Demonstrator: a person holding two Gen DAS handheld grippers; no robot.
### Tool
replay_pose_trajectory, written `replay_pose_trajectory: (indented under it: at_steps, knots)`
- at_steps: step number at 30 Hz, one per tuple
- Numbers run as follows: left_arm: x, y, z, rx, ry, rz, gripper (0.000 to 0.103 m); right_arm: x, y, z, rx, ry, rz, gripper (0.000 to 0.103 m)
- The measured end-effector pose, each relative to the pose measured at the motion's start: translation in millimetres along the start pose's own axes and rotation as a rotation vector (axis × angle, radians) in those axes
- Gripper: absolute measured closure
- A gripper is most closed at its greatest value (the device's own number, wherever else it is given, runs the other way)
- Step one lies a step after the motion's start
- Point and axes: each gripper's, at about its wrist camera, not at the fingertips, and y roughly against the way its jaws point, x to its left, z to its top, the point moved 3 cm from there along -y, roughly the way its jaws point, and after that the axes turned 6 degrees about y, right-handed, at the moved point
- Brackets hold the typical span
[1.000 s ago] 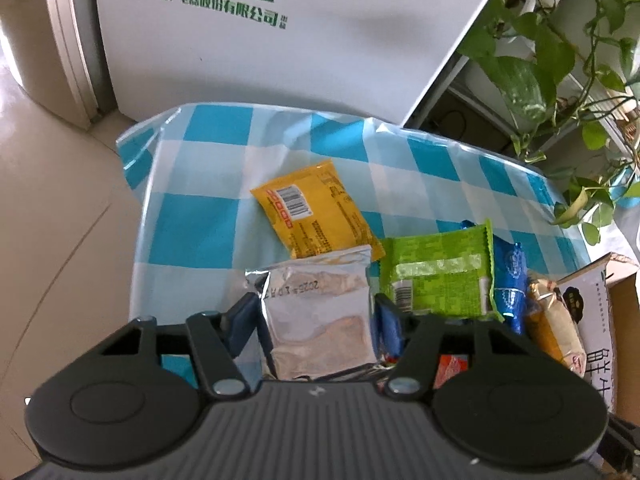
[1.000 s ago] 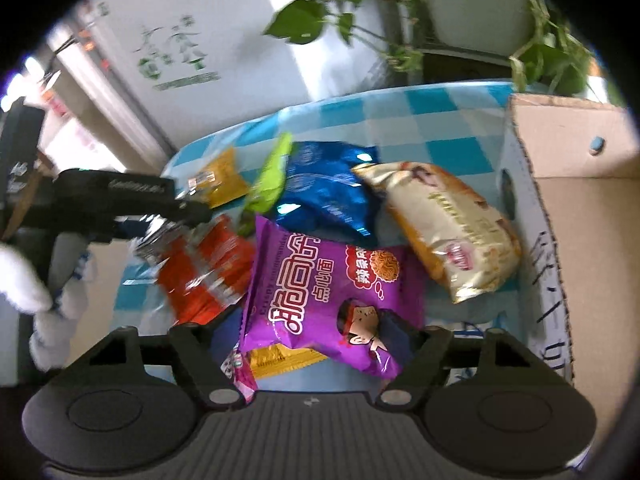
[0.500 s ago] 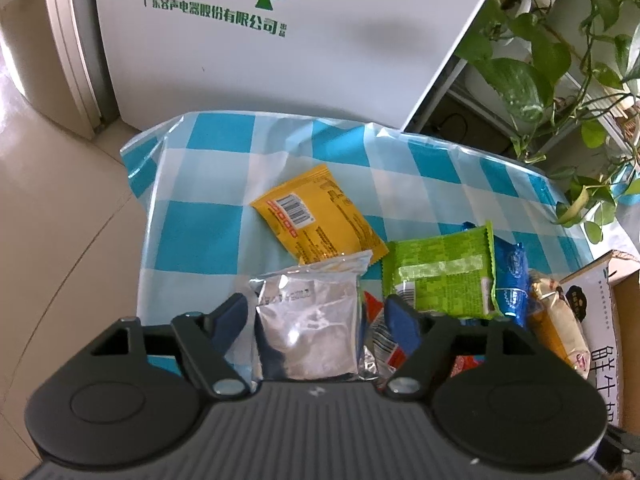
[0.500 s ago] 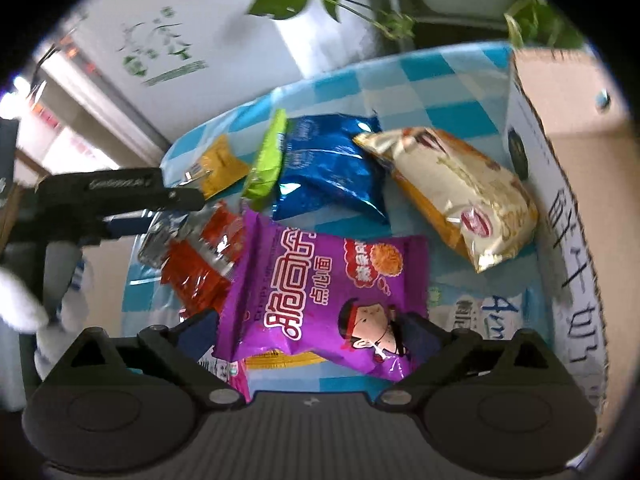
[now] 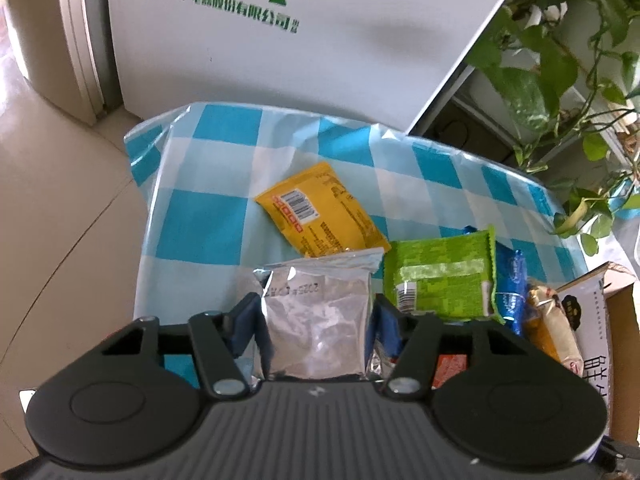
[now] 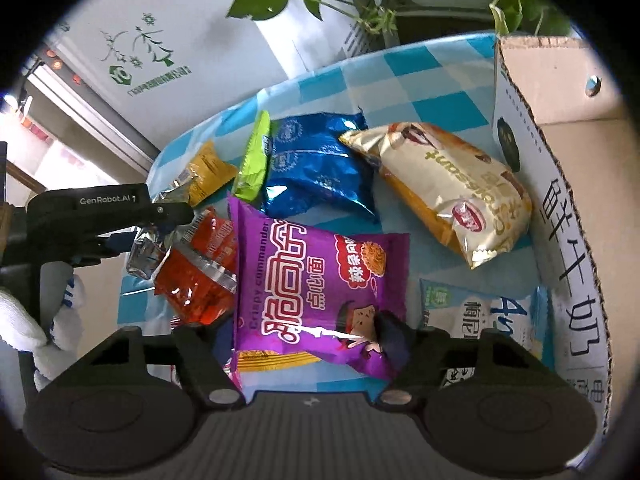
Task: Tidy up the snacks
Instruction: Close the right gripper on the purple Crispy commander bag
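The left gripper point(image 5: 316, 316) is closing on a silver packet point(image 5: 318, 320), its blue pads pressing both sides. The right gripper point(image 6: 308, 336) is closing too, a purple bag point(image 6: 316, 292) pinched between its fingers. Both packets sit at the near edge of the checked surface point(image 5: 208, 232). Farther off lie a yellow packet point(image 5: 324, 216), a green one point(image 5: 440, 276), a blue bag point(image 6: 316, 168) and a cream bag point(image 6: 452, 192). A cardboard box point(image 6: 568, 216) stands at the right, with a red packet point(image 6: 200, 268) left of the purple bag.
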Motion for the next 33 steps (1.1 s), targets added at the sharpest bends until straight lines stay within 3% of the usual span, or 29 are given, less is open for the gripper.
replay_pose_trajectory:
  at_steps: [5,16,18,25,26,29,33]
  knots:
    - [-3,12,1,-0.045,-0.022,-0.003,0.043,1,9,2,-0.024,0.025,0.011,0.036]
    - [-9,30,-5,-0.109,-0.069,-0.008,0.043,4,22,5,-0.066,0.064,0.032,0.043]
    - [-10,34,-5,-0.119,-0.07,-0.015,0.043,3,25,6,-0.078,0.057,0.045,0.056]
    - [-15,38,-6,-0.132,-0.079,-0.026,0.043,2,30,6,-0.091,0.071,0.035,0.056]
    - [-15,38,-6,-0.132,-0.08,-0.029,0.043,3,32,7,-0.098,0.081,0.034,0.052]
    - [-15,40,-5,-0.136,-0.078,-0.035,0.043,10,41,9,-0.114,0.153,0.04,0.024]
    - [-16,44,-5,-0.139,-0.091,-0.047,0.043,23,50,9,-0.101,0.337,0.053,0.016]
